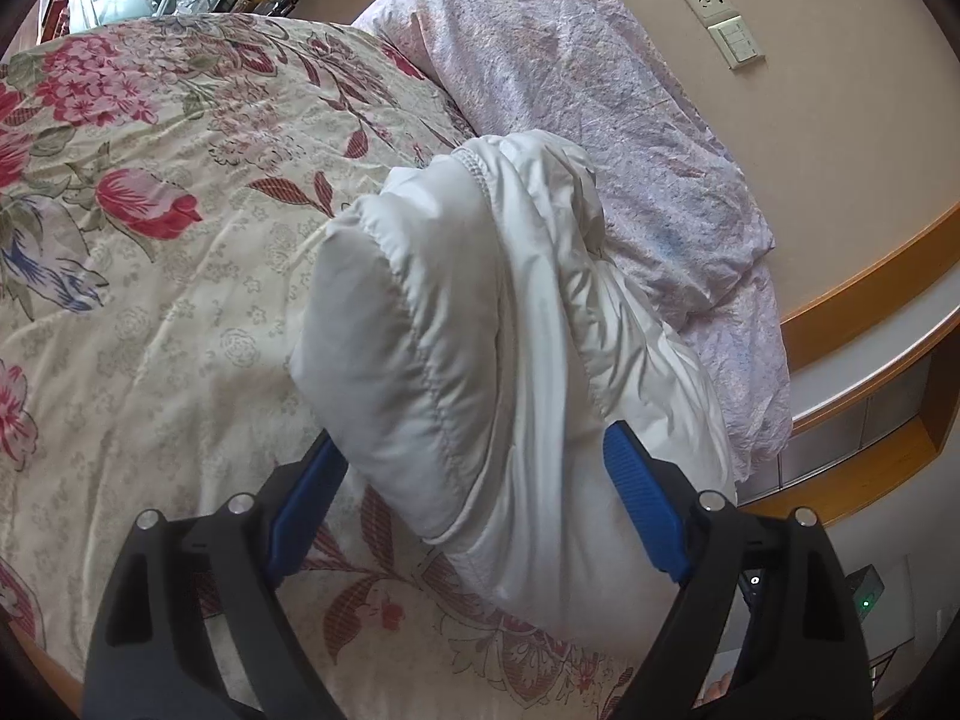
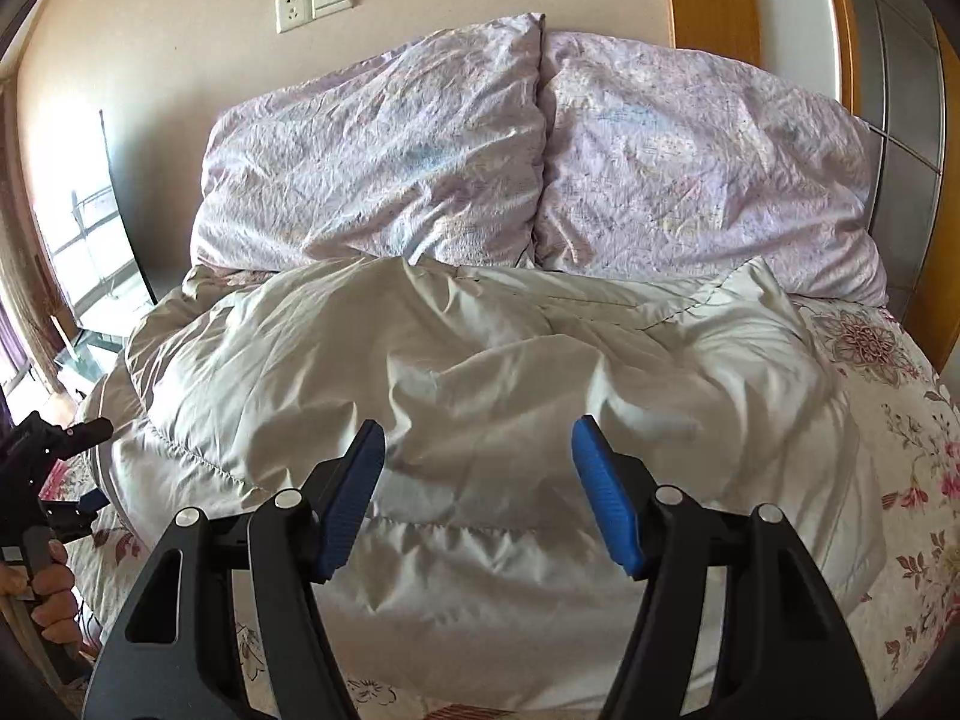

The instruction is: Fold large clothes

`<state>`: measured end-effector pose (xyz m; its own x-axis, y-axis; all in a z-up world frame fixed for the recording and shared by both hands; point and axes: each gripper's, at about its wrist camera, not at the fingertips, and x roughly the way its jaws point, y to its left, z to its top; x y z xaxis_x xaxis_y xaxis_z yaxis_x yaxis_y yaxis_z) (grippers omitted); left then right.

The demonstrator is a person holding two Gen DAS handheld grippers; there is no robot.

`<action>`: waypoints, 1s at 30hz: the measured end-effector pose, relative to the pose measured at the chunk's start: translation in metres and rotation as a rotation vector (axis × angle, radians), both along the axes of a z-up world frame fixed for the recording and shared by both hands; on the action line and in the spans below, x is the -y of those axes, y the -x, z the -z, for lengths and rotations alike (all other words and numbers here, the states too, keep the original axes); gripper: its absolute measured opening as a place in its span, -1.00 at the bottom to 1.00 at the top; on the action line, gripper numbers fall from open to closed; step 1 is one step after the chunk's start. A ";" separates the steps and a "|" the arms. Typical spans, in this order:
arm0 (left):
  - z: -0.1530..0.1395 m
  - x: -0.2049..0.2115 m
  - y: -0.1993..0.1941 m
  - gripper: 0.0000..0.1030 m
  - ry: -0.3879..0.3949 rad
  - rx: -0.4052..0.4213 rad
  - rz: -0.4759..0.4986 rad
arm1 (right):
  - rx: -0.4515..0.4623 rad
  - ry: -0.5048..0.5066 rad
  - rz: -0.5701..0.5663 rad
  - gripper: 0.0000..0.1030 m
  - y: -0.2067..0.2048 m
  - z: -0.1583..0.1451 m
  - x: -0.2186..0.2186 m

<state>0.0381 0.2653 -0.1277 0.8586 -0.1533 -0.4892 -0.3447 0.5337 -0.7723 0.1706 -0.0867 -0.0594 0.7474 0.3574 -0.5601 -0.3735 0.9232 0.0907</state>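
White puffer jacket on bed, both grippers open over it

White quilted puffy jacket [image 2: 480, 396] lies bunched on the floral cream-and-pink bedspread [image 1: 150, 300], its far edge against two crumpled lilac pillows [image 2: 540, 156] at the headboard wall. Left gripper [image 1: 474, 480], black frame with blue ribbed pads, jaws spread wide; a padded end of the jacket sits between them, no pad visibly pressing the fabric, nothing gripped. Right gripper [image 2: 477, 486], same build, jaws apart, hovers above the jacket's near middle; fabric lies below and beyond the tips, no grip. In the right wrist view the left gripper shows at the jacket's left edge, with a person's hand [image 2: 51, 594] on its handle. White wall socket and switch plate [image 2: 312, 0] above the pillows.
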 end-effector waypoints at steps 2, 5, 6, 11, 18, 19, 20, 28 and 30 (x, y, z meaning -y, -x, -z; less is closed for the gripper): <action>0.001 0.001 -0.003 0.67 0.014 0.006 -0.003 | -0.044 0.023 0.008 0.29 -0.011 0.010 -0.005; 0.001 0.000 -0.005 0.65 0.023 0.020 -0.012 | -0.109 0.017 0.016 0.29 -0.025 0.027 -0.004; 0.002 -0.001 -0.006 0.63 0.027 0.024 -0.015 | -0.128 0.025 0.011 0.30 -0.029 0.032 -0.006; 0.003 -0.005 -0.012 0.57 0.036 0.034 -0.015 | -0.147 0.126 0.005 0.34 -0.037 0.045 -0.022; 0.003 -0.010 -0.026 0.57 0.045 0.039 -0.035 | -0.188 0.128 -0.010 0.36 -0.042 0.051 -0.022; 0.003 -0.011 -0.028 0.57 0.048 0.039 -0.039 | -0.187 0.124 -0.010 0.36 -0.041 0.051 -0.021; 0.003 -0.012 -0.031 0.57 0.052 0.039 -0.044 | -0.188 0.121 -0.010 0.36 -0.041 0.052 -0.021; 0.009 -0.024 -0.044 0.40 0.148 0.067 -0.080 | -0.187 0.111 -0.016 0.36 -0.042 0.053 -0.020; 0.016 -0.031 -0.043 0.11 0.213 0.092 -0.086 | -0.187 0.106 -0.015 0.36 -0.042 0.053 -0.020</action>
